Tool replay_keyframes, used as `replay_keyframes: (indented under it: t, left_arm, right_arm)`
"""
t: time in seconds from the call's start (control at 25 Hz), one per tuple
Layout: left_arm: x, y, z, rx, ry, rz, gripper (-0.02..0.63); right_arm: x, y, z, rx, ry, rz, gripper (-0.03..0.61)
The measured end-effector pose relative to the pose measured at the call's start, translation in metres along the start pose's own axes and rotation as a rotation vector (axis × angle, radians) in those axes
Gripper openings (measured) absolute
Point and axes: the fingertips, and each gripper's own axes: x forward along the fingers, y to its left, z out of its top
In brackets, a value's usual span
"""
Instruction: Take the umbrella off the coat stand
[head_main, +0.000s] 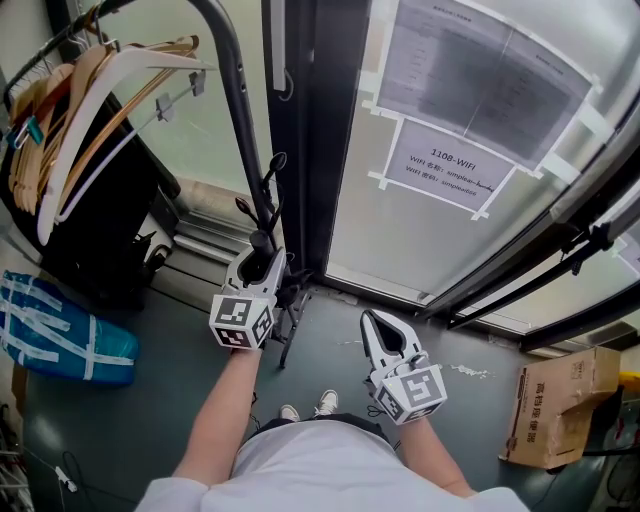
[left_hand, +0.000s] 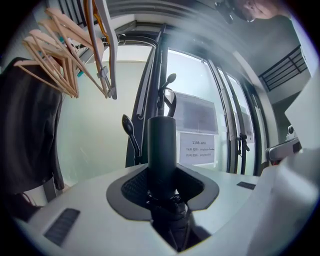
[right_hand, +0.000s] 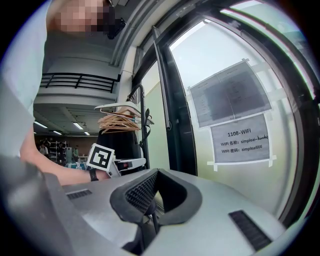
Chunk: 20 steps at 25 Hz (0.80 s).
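A black folded umbrella hangs against the black coat stand, low beside its knobbed hooks. My left gripper is shut on the umbrella's thick black handle. In the left gripper view the handle stands upright between the dark pads, with the folded canopy bunched just below. My right gripper hovers to the right of the stand, away from the umbrella. In the right gripper view its jaws meet at the tips with nothing between them.
Wooden and white hangers and a black garment crowd the rail on the left. A blue bag lies on the floor below. The glass door with taped paper notices stands ahead. At the lower right sits a cardboard box.
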Motion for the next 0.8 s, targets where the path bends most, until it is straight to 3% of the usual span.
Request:
replay_keyframes:
  t: [0.8]
  left_arm:
    - [0.0,-0.004,0.051,-0.006,-0.067,-0.014,0.156]
  right_arm:
    - [0.0,-0.005,0.007,0.008,-0.032,-0.003,0.018]
